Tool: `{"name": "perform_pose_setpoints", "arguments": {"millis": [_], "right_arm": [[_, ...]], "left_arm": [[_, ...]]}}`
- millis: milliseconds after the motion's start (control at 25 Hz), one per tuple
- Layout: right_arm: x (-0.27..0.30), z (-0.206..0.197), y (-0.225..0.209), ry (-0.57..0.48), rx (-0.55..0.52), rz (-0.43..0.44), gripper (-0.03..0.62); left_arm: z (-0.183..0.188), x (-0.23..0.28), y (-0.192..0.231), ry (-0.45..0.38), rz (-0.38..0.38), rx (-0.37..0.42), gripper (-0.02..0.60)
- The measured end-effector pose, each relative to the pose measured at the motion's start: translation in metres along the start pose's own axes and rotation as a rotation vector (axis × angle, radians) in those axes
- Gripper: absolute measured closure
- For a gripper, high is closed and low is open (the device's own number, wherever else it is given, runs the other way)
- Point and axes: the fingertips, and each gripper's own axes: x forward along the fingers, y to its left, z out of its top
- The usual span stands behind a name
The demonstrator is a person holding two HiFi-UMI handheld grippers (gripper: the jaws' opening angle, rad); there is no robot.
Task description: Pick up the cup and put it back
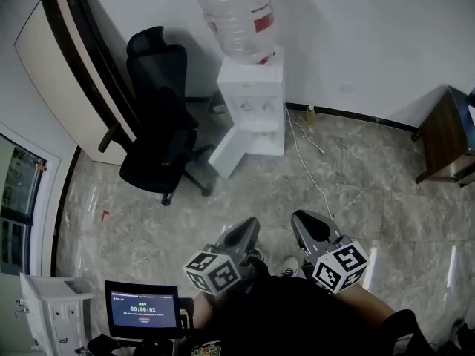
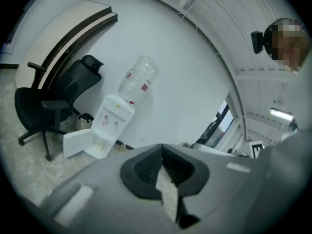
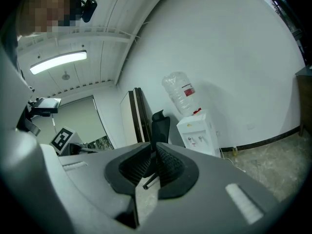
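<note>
Left gripper (image 1: 250,225) is closed, empty; right gripper (image 1: 301,216) slightly open, empty. Cup not visible yet: better approach water dispenser (image 1: 251,102) slowly, w/ jaws wider.

"Where was the cup (image 2: 99,146)?"

"I think it was that small pale speck, low down inside the white water machine (image 2: 112,121)."

"Inside it?"

"Yes, in the little cupboard at the bottom. The cupboard's white door (image 2: 75,144) hung wide open, so you could peek in."

"Was the cup standing up?"

"It was too tiny to tell. I could not even be sure it was a cup."

"Where was the machine?"

"On the floor, right against the white wall, beside a black chair (image 2: 41,106)."
</note>
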Motion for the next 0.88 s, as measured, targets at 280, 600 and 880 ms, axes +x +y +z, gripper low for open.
{"name": "perform_pose_setpoints", "arguments": {"millis": [280, 600, 880], "right_arm": [[0.054, 0.014, -0.023, -0.001, -0.026, -0.059, 0.553], [0.182, 0.056, -0.041, 0.034, -0.071, -0.078, 0.546], [0.265, 0.054, -0.046, 0.133, -0.095, -0.02, 0.542]], "left_arm": [[0.036, 0.035, 0.045, -0.014, -0.037, -0.008, 0.577], [0.117, 0.09, 0.13, -0.015, -0.066, -0.051, 0.577], [0.145, 0.108, 0.194, -0.031, -0.001, -0.12, 0.577]]}}
